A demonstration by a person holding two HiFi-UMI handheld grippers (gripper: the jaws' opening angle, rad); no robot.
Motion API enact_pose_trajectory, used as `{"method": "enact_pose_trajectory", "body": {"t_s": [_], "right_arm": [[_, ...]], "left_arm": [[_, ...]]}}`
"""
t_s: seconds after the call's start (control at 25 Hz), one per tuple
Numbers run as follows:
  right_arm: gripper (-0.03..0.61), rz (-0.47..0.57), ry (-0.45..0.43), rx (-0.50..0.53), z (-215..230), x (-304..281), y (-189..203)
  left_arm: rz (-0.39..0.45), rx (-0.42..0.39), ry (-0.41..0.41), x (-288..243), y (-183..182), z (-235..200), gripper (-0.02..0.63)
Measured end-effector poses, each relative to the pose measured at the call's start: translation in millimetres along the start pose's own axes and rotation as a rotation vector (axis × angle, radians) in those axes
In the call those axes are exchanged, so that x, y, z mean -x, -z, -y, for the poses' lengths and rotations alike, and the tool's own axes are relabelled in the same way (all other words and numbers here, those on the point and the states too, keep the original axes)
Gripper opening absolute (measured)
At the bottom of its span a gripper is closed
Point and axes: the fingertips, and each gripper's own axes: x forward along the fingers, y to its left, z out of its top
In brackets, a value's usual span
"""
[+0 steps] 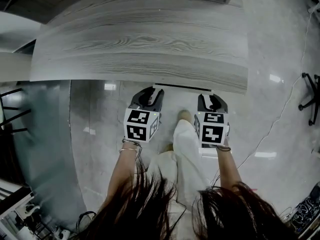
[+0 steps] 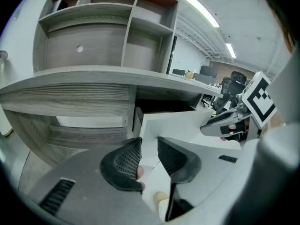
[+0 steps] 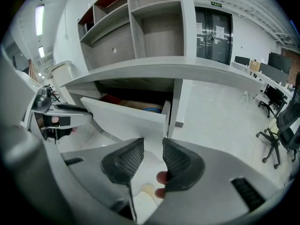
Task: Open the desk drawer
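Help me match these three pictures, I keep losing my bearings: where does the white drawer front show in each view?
Head view: the drawer front is a thin white strip near the centre, along the desk's near edge.
Left gripper view: drawer front, a white panel right of centre.
Right gripper view: drawer front, a slanted white panel left of centre.
Shared landmark: the grey wood desk top, directly above it in every picture.

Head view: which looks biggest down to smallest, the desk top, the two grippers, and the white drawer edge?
1. The desk top, by far.
2. The left gripper and right gripper look alike, so no ranking.
3. The drawer edge, a thin strip.
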Motion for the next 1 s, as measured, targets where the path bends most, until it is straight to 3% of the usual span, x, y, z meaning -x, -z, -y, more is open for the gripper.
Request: {"method": "enact_pose_trajectory", "body": {"t_s": [1.0], "right_arm": [[0.114,-0.022,0.000,0.005,-8,11,20]], "left_arm": [[-0.010,0.011,0.005,16,20,8,0.109]]}}
